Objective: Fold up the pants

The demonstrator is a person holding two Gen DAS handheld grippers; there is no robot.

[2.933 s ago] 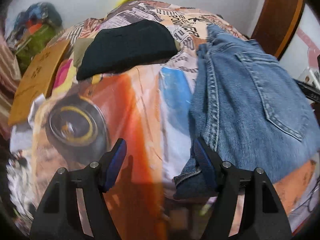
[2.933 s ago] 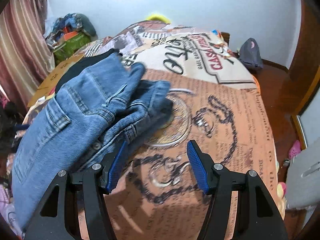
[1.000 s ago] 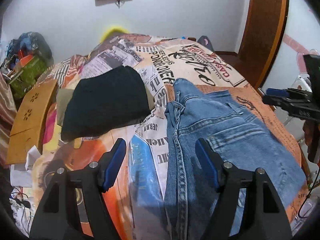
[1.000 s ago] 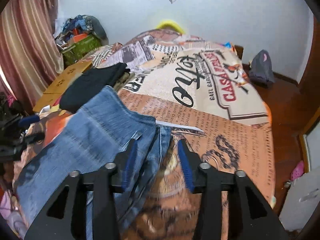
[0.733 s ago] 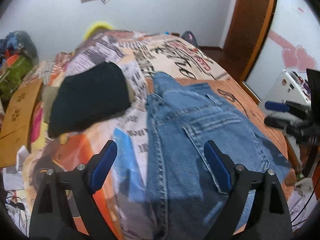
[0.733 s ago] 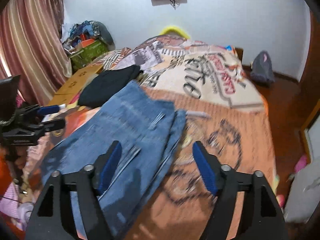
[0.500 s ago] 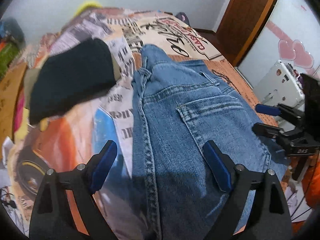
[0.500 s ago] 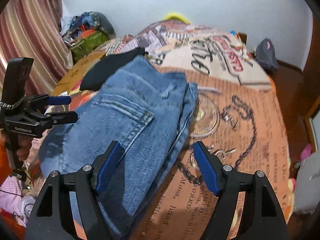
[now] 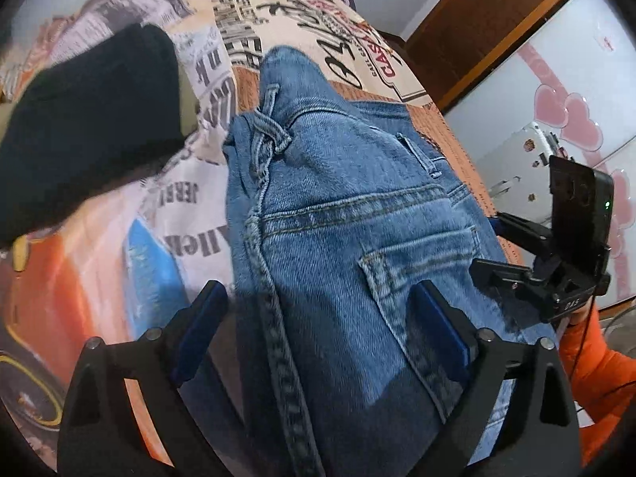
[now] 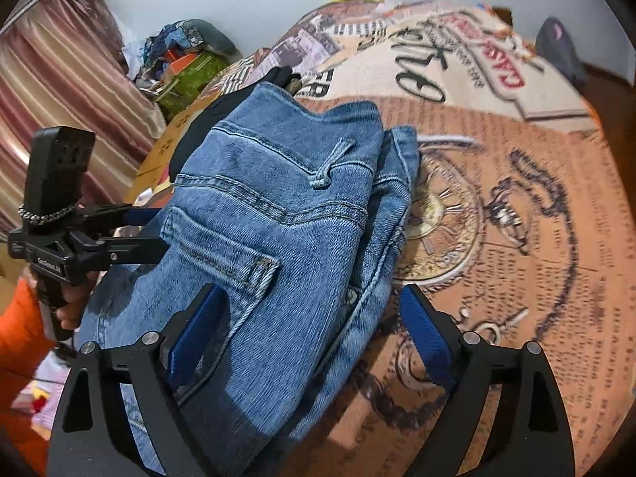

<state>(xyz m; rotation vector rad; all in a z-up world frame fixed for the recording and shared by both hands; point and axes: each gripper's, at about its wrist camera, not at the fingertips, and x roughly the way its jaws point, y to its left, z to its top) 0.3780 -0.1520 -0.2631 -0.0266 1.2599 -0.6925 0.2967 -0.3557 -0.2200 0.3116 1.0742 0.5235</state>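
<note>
Blue jeans (image 9: 338,238) lie folded on the printed bedspread (image 9: 159,206), back pocket and belt loops facing up; they also show in the right wrist view (image 10: 270,246). My left gripper (image 9: 322,334) is open and hovers just above the jeans near their left seam. My right gripper (image 10: 306,334) is open above the jeans' right edge. Each gripper shows in the other's view: the right one (image 9: 505,246) at the jeans' right side, the left one (image 10: 139,230) at their left side. Neither holds any cloth.
A folded black garment (image 9: 91,119) lies on the bed left of the jeans. A wooden door (image 9: 469,24) and a white appliance (image 9: 528,151) stand to the right. A pile of clothes and bags (image 10: 187,59) and a striped curtain (image 10: 59,79) are at the far left.
Both grippers have opened wider and come down closer over the jeans. The right gripper, partly closed a second ago, is now wide open. The jeans lie flatter and folded.
</note>
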